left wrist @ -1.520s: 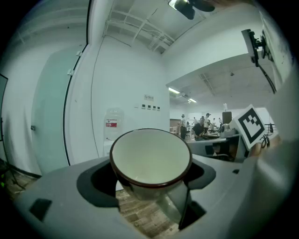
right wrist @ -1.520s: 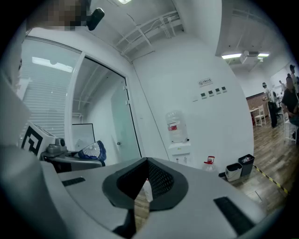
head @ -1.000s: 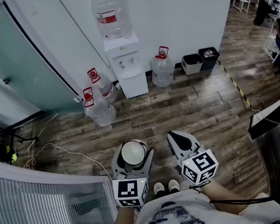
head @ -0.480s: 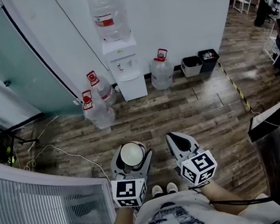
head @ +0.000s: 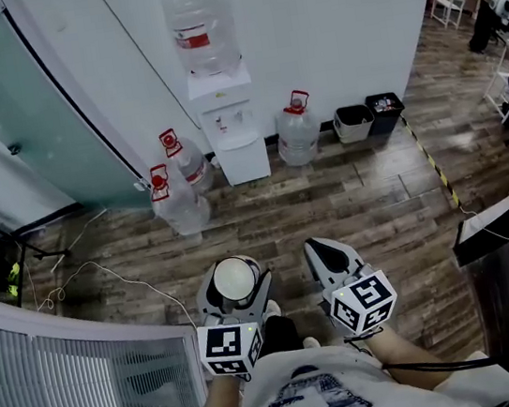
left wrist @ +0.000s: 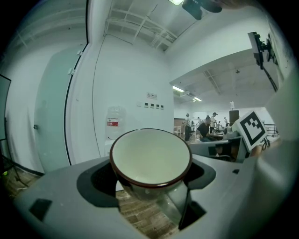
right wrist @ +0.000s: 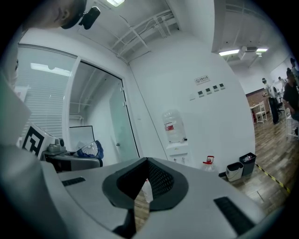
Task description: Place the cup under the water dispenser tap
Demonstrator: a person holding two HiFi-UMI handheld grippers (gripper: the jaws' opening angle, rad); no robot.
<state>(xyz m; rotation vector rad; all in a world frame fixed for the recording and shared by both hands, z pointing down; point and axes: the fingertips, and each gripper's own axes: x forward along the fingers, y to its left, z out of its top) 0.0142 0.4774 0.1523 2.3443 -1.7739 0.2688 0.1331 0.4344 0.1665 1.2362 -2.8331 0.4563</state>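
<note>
Carrying the cup (head: pixel 235 280) clamped upright between the jaws of the left gripper (head: pixel 235 273), the person stands well apart from the water dispenser (head: pixel 233 135) by the wall. The right gripper (head: pixel 324 251) has its jaws together on nothing. Only the pickup looks done; approaching and setting the cup under the tap remain

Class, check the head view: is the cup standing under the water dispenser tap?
No, the left tongs hold the cup, well across the floor from the water dispenser.

cup (left wrist: pixel 150 158): cream, dark-red rim | water dispenser (head: pixel 229 126): white | floor (head: pixel 358 201): brown
</note>
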